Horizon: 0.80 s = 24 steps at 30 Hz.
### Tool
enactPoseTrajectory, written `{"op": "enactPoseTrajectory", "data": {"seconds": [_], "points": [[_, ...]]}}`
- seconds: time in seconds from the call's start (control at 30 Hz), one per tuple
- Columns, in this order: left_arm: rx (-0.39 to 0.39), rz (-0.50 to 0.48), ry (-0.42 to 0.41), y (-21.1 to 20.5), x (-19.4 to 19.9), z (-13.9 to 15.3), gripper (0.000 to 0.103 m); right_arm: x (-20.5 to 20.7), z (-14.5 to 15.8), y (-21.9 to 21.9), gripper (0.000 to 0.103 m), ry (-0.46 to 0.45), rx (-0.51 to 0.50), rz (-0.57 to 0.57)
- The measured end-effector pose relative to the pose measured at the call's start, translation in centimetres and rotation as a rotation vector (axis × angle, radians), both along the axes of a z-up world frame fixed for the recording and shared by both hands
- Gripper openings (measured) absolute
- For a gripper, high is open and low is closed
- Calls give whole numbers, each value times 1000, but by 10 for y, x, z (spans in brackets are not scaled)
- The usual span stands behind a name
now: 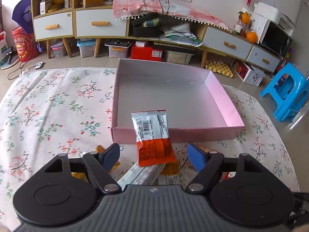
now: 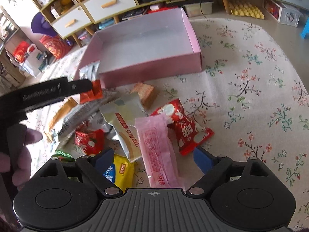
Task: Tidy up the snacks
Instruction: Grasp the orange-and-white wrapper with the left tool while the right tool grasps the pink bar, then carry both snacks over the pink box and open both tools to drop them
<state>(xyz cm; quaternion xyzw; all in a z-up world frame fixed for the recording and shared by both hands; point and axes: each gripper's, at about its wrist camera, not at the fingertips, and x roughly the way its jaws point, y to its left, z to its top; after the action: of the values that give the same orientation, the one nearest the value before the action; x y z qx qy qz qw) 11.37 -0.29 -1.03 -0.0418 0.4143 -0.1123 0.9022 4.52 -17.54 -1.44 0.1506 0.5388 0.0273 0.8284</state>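
Note:
An orange-and-silver snack packet leans on the front wall of the empty pink box. My left gripper stands open around its lower end, and neither pad touches it. In the right wrist view the same packet sits at the left gripper's black finger, by the pink box. My right gripper is open over a long pink packet that lies flat between its blue pads, apart from both.
Loose snacks lie in a heap in front of the box: a red packet, a silver-white one, a yellow one, a brown wafer pack. A hand holds the left gripper. A blue stool stands beyond the floral-clothed table.

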Motion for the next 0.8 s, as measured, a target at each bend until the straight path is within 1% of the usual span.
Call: {"op": "enactPoseTrajectory", "data": {"seconds": [0.2,0.27,0.3,0.37,0.47,0.57,0.63,0.73,0.8], "points": [[17,11,8,-7,4,-10,65,2,-9,-4,81,28,-18,-13],[21,13,9,-8,6,-11,57,2,-12,-6,77,37,-21,-19],[23,14,9,-8,6,-12,56,2,-13,-7,74,42,-24,-20],[32,16,10,-9,5,-13,50,2,-14,-9,70,49,-27,-23],[47,19,5,-10,4,-12,46,1,-16,-10,63,57,-23,-22],[50,21,-1,-9,2,-11,44,1,-16,-9,50,59,-17,-17],[55,20,-2,-9,3,-10,43,1,-16,-9,36,61,-10,-16],[52,14,-4,-9,3,-8,39,0,-15,-9,34,54,2,-7],[49,14,-2,-7,2,-7,38,-1,-13,-11,33,44,8,-10]]}}
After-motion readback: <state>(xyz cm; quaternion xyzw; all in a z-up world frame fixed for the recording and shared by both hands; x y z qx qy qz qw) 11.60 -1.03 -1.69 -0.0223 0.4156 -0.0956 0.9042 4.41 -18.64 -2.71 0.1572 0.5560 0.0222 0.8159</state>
